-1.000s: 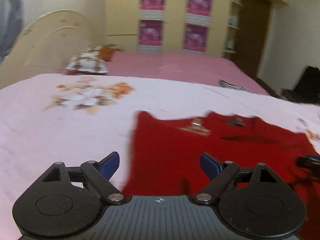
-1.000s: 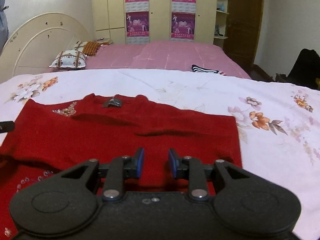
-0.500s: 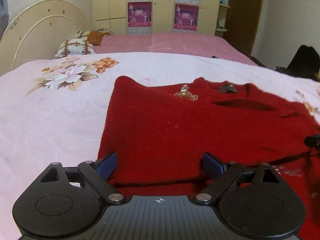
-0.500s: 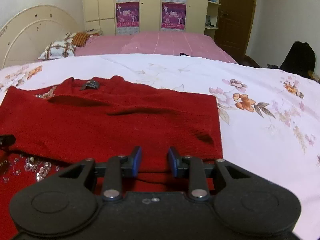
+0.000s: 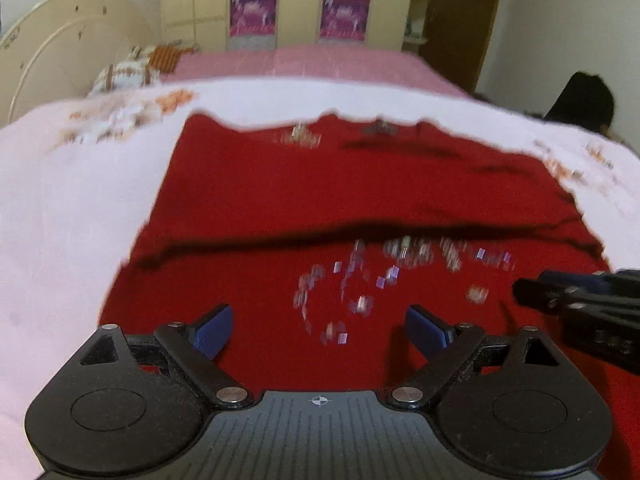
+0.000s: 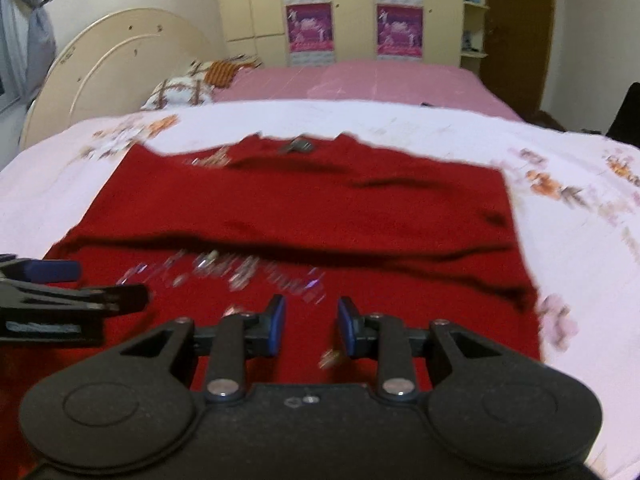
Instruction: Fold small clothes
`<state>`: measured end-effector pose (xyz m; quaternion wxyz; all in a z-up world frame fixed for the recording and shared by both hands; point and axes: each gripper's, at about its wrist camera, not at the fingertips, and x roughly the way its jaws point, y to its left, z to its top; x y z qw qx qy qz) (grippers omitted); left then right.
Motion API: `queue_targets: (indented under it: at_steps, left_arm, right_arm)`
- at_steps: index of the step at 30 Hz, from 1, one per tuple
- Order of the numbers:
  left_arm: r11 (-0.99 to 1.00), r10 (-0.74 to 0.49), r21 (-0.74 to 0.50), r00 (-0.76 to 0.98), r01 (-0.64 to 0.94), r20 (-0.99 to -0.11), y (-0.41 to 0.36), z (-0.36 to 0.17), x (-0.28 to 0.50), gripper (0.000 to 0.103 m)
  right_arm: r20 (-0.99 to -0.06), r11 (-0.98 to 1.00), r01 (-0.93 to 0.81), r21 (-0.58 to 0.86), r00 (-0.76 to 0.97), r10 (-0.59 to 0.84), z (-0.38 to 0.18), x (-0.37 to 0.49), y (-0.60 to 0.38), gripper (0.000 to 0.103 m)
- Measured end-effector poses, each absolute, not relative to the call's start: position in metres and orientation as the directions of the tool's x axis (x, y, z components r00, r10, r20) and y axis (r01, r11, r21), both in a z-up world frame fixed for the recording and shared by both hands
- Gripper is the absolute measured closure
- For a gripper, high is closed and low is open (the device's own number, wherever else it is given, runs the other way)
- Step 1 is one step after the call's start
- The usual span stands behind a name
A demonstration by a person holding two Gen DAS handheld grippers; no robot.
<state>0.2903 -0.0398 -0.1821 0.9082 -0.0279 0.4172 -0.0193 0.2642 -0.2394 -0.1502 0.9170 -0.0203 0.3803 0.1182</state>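
Right now a red sweater (image 5: 344, 200) lies flat on the bed's pale floral sheet (image 5: 72, 208), its long axis running from the near edge toward the headboard (image 6: 116, 64), neckline pointing away at the far end. A fold crosses it side to side about halfway up, with the upper layer ending in a dark shadowed edge. Below that edge a scatter of shiny sequins (image 5: 360, 280) glints on the lower part, blurred.

The left gripper (image 5: 320, 326) hangs over the near left part of the sweater, its blue-padded fingers (image 5: 212, 330) spread wide with nothing between them. The right gripper (image 6: 310, 326) hangs over the near middle, its fingers (image 6: 276, 326) set closer together yet with a clear gap, holding nothing.

Beyond the sheet a pink blanket (image 6: 360, 80) covers the far half of the bed, with a patterned pillow (image 6: 180, 92) by the cream headboard. Cream wardrobes carrying purple posters (image 6: 308, 28) stand along the back wall, beside a brown door (image 6: 516, 36).
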Motion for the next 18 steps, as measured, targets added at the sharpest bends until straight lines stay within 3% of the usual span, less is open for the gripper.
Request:
queue_targets:
  at_steps: [8,18]
  left_arm:
    - [1.000,-0.018,-0.021,0.658,0.003,-0.753,-0.038,-0.191,0.276,0.011]
    - [0.999,0.030,0.003,0.665,-0.042,-0.746,-0.023,-0.193,0.257,0.011]
  right_arm:
    - [-0.723,0.953,-0.299,-0.044,0.668,0.176,-0.168,0.233,-0.240,0.076]
    - [-0.703,0.988,-0.147,-0.046,0.707,0.072,-0.169,0.232,-0.319,0.075]
